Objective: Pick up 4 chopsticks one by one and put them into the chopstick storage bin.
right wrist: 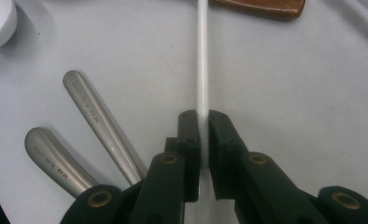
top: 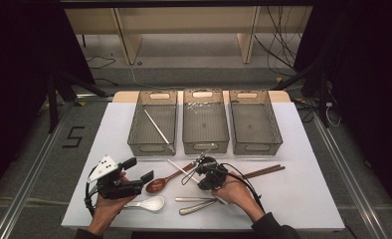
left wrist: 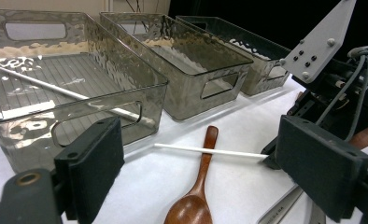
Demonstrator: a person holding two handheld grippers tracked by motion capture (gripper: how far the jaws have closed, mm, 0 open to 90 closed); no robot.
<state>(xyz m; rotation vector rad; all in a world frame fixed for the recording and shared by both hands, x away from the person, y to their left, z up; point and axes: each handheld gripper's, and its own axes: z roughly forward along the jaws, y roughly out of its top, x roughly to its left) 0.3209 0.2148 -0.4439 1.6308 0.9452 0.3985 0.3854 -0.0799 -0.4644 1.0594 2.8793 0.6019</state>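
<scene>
Black jaws of the right gripper [right wrist: 201,122] pinch a white chopstick [right wrist: 202,56] near one end, closed tight on the thin rod, which runs straight ahead across the table toward a wooden spoon [right wrist: 261,8]. Gripping near the end probably leaves most of its length free to tip into a bin. Two steel handles [right wrist: 95,121] lie just beside the jaws.

From above, the left gripper [top: 140,170] waits with jaws spread wide and nothing between them, held near a white ceramic spoon [top: 151,203], seemingly keeping clear of the working hand. A second white chopstick [top: 157,129] already lies slanted in the left of three clear bins [top: 152,122], likely the destination for its mate. The middle bin [top: 205,122] and right bin [top: 255,122] hold nothing. Brown chopsticks [top: 263,172] rest on the white tabletop [top: 308,189] to the right.

Grey floor, metal rails, loose cables and pale wooden furniture legs surround the table in a dark room.
</scene>
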